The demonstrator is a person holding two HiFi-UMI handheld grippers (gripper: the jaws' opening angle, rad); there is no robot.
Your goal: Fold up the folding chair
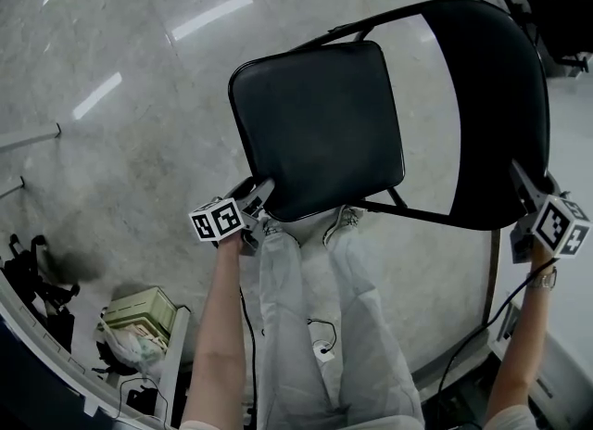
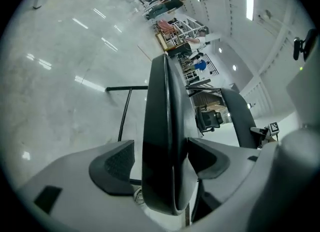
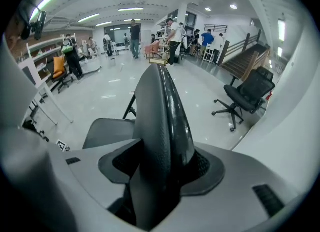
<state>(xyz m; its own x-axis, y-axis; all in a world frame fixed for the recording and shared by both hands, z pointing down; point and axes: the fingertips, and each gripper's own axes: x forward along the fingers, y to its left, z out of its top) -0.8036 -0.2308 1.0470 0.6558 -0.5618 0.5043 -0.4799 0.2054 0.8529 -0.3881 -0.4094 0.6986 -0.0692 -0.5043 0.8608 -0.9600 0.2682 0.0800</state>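
Head view: steeply down on your folding chair (image 1: pixel 320 127) | left gripper view: close along seat (image 2: pixel 160 141) | right gripper view: close along backrest (image 3: pixel 160 126) — chair shared

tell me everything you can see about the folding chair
The folding chair is black, with a thin tube frame that looks like metal, a flat padded-looking seat and a curved backrest. It stands unfolded on the pale glossy floor, seat down. The left gripper straddles the seat's near corner with its jaws open, one pad clearly off it. The right gripper is clamped on the backrest's edge.
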